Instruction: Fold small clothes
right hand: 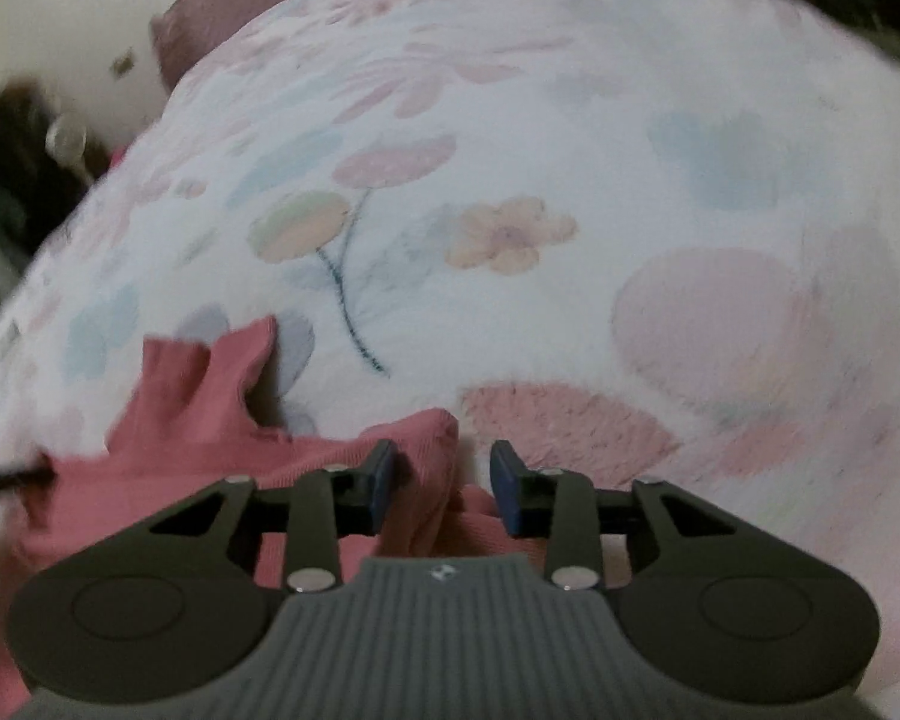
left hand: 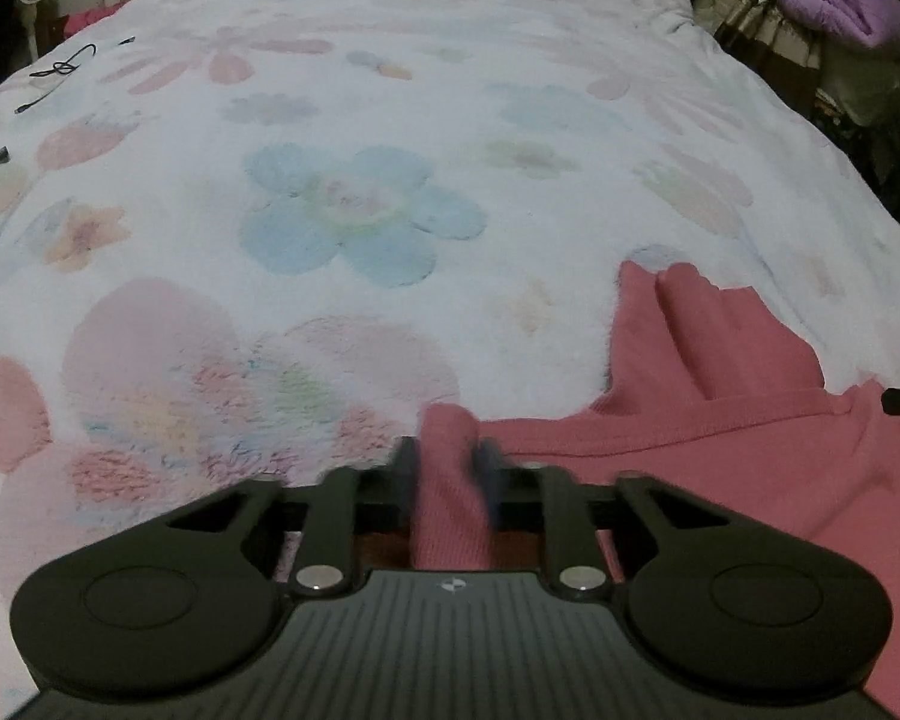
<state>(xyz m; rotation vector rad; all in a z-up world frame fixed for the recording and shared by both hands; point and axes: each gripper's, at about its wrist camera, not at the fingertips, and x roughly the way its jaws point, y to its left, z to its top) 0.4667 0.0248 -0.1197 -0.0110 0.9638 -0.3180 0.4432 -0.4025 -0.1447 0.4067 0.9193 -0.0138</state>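
The left claw (left hand: 447,468) is clamped narrow on a fold of the pink garment (left hand: 720,438), which spreads toward 3 o'clock over the floral blanket (left hand: 354,138) on the bed. The right claw (right hand: 444,480) stands wide, its blue pads (right hand: 504,480) straddling a garment edge at 6 o'clock.
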